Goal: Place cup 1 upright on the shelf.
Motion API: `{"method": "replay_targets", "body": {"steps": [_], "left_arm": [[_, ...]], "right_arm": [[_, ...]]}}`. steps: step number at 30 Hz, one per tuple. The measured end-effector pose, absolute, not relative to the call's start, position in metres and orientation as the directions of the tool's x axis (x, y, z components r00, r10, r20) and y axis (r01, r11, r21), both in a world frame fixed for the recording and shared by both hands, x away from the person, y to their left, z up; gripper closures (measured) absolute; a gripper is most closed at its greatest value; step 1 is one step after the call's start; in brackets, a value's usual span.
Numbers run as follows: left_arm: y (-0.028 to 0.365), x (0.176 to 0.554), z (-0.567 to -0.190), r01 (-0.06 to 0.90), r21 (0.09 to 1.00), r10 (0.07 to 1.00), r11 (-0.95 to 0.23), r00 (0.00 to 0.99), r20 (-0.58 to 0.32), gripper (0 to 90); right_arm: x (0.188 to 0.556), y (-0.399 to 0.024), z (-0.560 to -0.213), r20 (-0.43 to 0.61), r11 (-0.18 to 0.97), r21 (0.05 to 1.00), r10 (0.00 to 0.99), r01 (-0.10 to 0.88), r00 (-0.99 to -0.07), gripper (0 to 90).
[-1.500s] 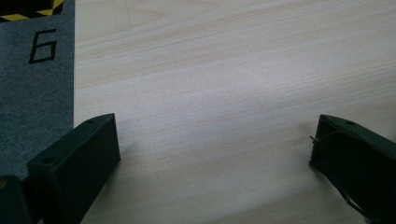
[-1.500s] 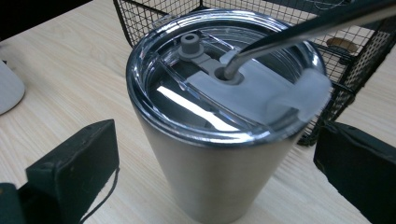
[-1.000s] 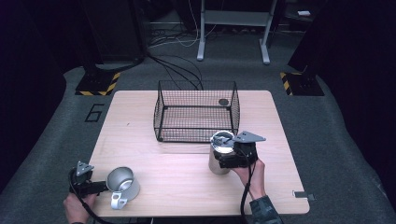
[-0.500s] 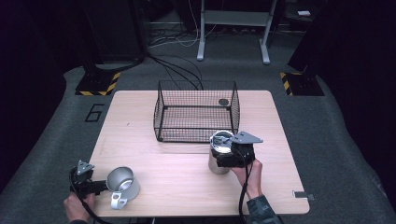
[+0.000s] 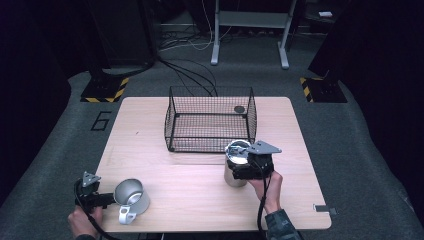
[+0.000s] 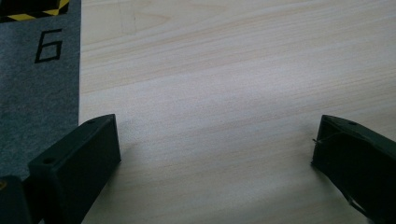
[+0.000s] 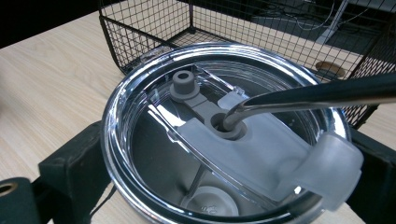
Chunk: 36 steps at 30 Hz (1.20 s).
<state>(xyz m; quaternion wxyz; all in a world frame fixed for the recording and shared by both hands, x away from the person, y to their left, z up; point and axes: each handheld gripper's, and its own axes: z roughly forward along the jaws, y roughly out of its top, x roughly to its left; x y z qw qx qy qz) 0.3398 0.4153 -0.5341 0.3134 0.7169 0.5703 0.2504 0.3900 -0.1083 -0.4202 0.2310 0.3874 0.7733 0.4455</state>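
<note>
A steel tumbler (image 5: 235, 170) with a clear lid (image 7: 154, 126) and a metal straw (image 7: 317, 95) stands upright on the table just in front of the wire basket (image 5: 210, 120). My right gripper (image 5: 248, 169) is shut on the tumbler, one black jaw on each side of it below the rim (image 7: 222, 161). At the table's near left corner a metal mug (image 5: 131, 196) lies on its side, handle towards the front edge. My left gripper (image 5: 95, 199) is just left of the mug. Its jaws stand wide apart over bare wood (image 6: 215, 135).
The black wire basket holds a small dark round object (image 5: 239, 109) at its back right corner, also visible through the mesh (image 7: 330, 69). Grey carpet with a "6" mark (image 6: 48, 45) lies left of the wooden table (image 5: 150, 125). A small metal bit (image 5: 325, 208) lies at the near right corner.
</note>
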Motion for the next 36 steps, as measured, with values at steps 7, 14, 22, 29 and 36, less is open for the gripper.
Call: {"method": "replay_targets", "body": {"steps": [7,14,22,29,36], "left_arm": [[0.415,0.34,-0.534,0.661,0.735,0.975,-0.15,0.223,-0.002,0.5],[0.415,0.34,-0.534,0.661,0.735,0.975,-0.15,0.222,-0.001,0.5],[0.415,0.34,-0.534,0.661,0.735,0.975,-0.15,0.223,-0.001,0.5],[0.415,0.34,-0.534,0.662,0.734,0.975,-0.151,0.223,-0.001,0.4],[0.415,0.34,-0.534,0.662,0.734,0.975,-0.152,0.224,0.0,0.4]], "right_arm": [[0.386,-0.113,-0.408,-0.008,0.292,0.875,0.806,0.387,-0.591,3.5],[0.384,-0.116,-0.397,-0.015,0.293,0.879,0.806,0.377,-0.592,3.5],[0.383,-0.119,-0.386,-0.012,0.285,0.884,0.807,0.371,-0.59,3.5],[0.383,-0.123,-0.378,-0.016,0.285,0.887,0.804,0.363,-0.594,3.5],[0.385,-0.127,-0.368,-0.011,0.28,0.888,0.806,0.365,-0.592,3.5]]}}
